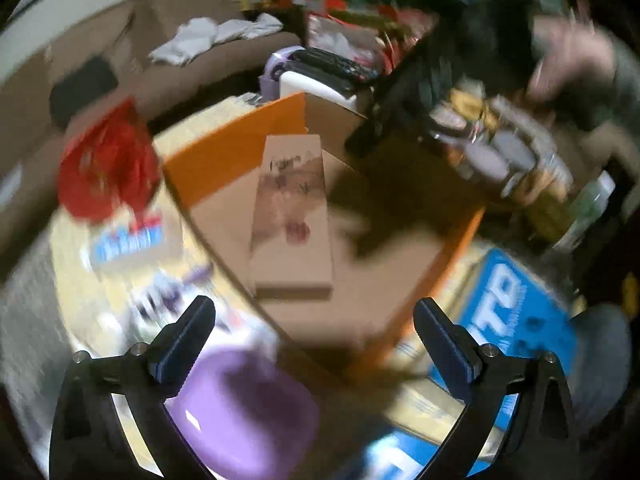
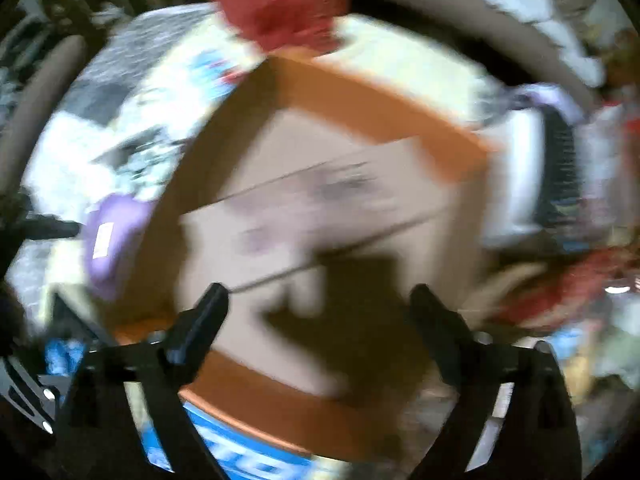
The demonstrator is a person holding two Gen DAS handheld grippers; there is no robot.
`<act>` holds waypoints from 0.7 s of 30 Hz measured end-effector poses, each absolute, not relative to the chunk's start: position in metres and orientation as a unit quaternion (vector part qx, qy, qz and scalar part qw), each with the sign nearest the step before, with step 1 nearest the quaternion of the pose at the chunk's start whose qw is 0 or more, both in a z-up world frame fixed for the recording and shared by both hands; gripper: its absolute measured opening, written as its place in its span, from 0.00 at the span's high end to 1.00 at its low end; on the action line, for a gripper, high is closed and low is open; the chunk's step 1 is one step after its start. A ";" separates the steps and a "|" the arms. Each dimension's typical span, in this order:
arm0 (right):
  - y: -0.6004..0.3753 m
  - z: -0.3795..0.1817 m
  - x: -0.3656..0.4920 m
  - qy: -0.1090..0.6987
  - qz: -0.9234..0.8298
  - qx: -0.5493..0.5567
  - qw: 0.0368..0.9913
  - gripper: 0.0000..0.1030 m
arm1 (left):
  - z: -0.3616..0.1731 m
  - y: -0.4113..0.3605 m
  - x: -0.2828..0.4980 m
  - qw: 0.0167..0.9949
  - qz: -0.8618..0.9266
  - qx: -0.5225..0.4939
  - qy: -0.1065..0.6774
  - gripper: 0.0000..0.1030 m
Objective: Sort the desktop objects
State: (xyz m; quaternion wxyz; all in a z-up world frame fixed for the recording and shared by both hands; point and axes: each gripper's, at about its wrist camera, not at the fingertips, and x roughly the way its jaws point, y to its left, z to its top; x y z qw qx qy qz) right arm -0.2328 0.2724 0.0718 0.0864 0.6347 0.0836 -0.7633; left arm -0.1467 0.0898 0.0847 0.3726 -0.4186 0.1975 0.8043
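An open cardboard box with orange walls (image 1: 224, 152) (image 2: 384, 108) stands on the desk. A long tan flat carton (image 1: 292, 216) (image 2: 320, 208) lies inside it. My right gripper (image 2: 320, 304) points straight down over the box, open and holding nothing, with the carton far below its fingertips. My left gripper (image 1: 316, 320) is open at the box's near corner. A purple rounded thing (image 1: 244, 408) (image 2: 112, 240) lies on the desk just outside the box, under the left finger (image 1: 192, 336) and not pinched. Both views are blurred.
A red plastic bag (image 1: 108, 168) (image 2: 280, 4) lies beyond the box. A blue printed carton (image 1: 516, 312) (image 2: 248, 456) sits on its near side. A white and black item (image 1: 320, 76) (image 2: 536, 172) stands behind it. A person's hand (image 1: 568, 60) shows blurred at upper right.
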 end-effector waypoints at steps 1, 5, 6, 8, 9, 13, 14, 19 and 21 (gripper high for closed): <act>0.291 0.079 -0.236 0.034 -0.762 0.642 0.080 0.10 | 0.085 0.108 -0.160 0.374 0.793 -0.429 0.216 0.02; 0.333 0.095 -0.228 -0.068 -0.786 0.611 0.071 0.10 | 0.067 0.156 -0.194 0.374 0.756 -0.462 0.274 0.02; 0.335 0.092 -0.226 -0.095 -0.788 0.604 0.075 0.10 | 0.055 0.168 -0.206 0.373 0.742 -0.481 0.281 0.02; 0.353 0.092 -0.225 -0.133 -0.783 0.601 0.091 0.10 | 0.038 0.180 -0.220 0.366 0.726 -0.506 0.288 0.02; 0.361 0.091 -0.223 -0.140 -0.782 0.599 0.095 0.10 | 0.027 0.185 -0.226 0.359 0.720 -0.515 0.296 0.02; 0.381 0.088 -0.207 -0.146 -0.789 0.588 0.102 0.10 | -0.007 0.201 -0.243 0.332 0.699 -0.535 0.340 0.02; 0.384 0.087 -0.203 -0.146 -0.791 0.585 0.105 0.10 | -0.013 0.204 -0.245 0.329 0.691 -0.543 0.345 0.02; 0.393 0.081 -0.191 -0.142 -0.792 0.580 0.123 0.10 | -0.032 0.210 -0.247 0.342 0.661 -0.543 0.389 0.13; 0.394 0.078 -0.187 -0.142 -0.793 0.578 0.131 0.10 | -0.033 0.212 -0.239 0.368 0.637 -0.527 0.426 0.13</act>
